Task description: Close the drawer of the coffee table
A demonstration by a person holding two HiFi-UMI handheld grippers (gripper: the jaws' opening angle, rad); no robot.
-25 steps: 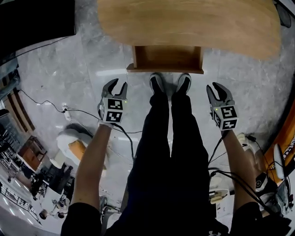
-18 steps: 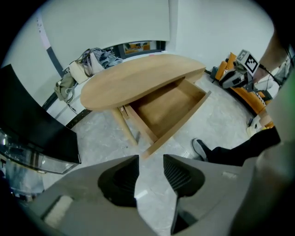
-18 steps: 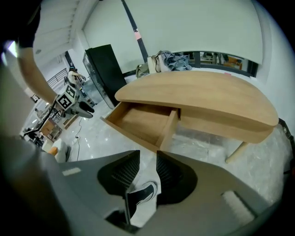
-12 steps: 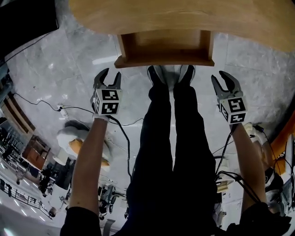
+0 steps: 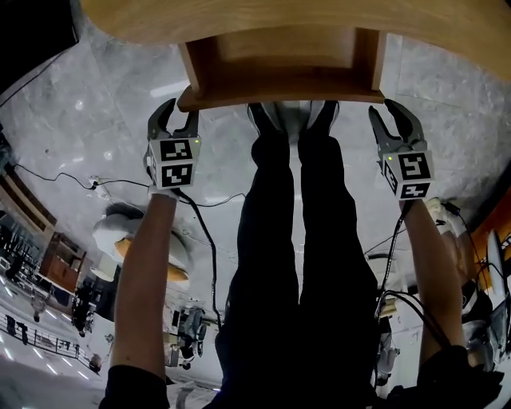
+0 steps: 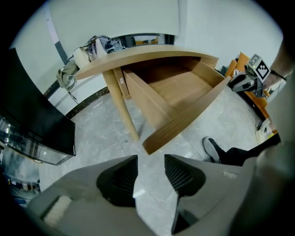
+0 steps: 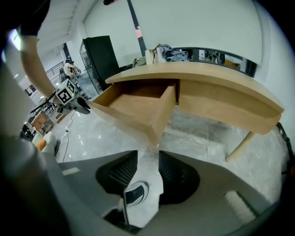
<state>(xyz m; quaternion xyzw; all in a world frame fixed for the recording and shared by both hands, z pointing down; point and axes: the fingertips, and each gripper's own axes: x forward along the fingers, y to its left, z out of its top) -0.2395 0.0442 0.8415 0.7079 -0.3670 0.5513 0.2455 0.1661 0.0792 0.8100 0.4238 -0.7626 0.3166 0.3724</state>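
Note:
The wooden coffee table [image 5: 239,16] has its drawer [image 5: 283,60] pulled out, and the inside looks bare. The drawer's front panel [image 5: 279,97] faces me. My left gripper [image 5: 177,118] hangs just below the panel's left corner, open and holding nothing. My right gripper [image 5: 393,120] is by the panel's right corner, its jaws opening with nothing between them. In the left gripper view the drawer [image 6: 184,92] lies ahead of the left gripper [image 6: 151,161]. In the right gripper view the drawer [image 7: 138,103] and its near corner stand just beyond the right gripper [image 7: 147,159].
The person's legs [image 5: 303,240] and shoes [image 5: 291,120] stand right under the drawer front. Cables [image 5: 80,180] trail over the marble floor. A black cabinet [image 6: 32,129] stands to the left. A table leg [image 6: 122,108] and clutter [image 6: 99,46] at the table's back show.
Both grippers have sunk toward the drawer's front corners and their jaws have spread wider. The drawer now fills more of the head view.

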